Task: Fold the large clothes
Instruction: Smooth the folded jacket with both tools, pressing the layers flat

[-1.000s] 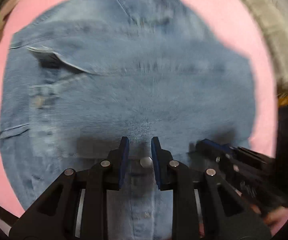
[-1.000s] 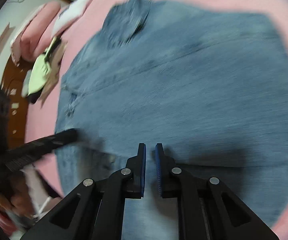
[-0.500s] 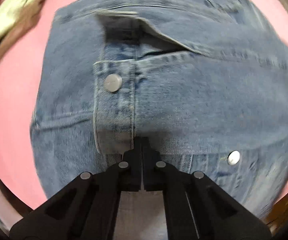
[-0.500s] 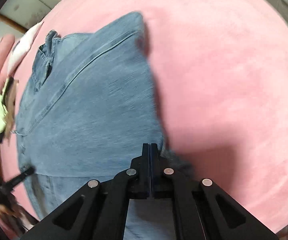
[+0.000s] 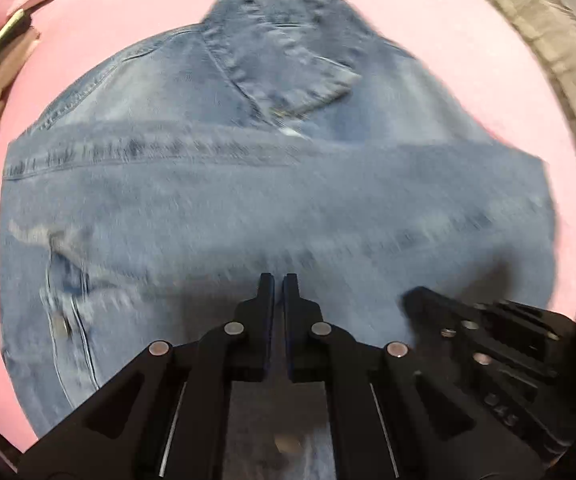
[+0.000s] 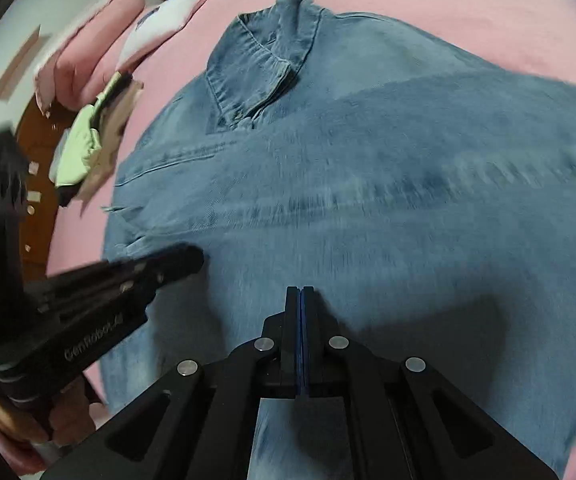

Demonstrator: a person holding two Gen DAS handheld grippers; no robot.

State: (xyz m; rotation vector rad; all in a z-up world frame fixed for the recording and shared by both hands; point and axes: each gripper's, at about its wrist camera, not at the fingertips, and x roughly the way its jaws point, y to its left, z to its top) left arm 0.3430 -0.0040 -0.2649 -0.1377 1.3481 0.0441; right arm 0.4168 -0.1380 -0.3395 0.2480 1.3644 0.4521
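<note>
Pink bedding point(image 5: 100, 12) carries your denim jacket point(image 5: 272, 200), folded into a broad block whose long axis runs left to right across both views, collar point(image 6: 260, 64) at the far side. Fabric looks thick, faded and blurred by motion, with one folded layer lying over the body. Both tools sit at its near edge, the jacket straight ahead. Your right hand-held gripper point(image 6: 300, 290) has its jaws pressed together, and I cannot tell if cloth is between. Your left hand-held gripper point(image 5: 278, 278) shows a narrow gap, holding nothing visible.
</note>
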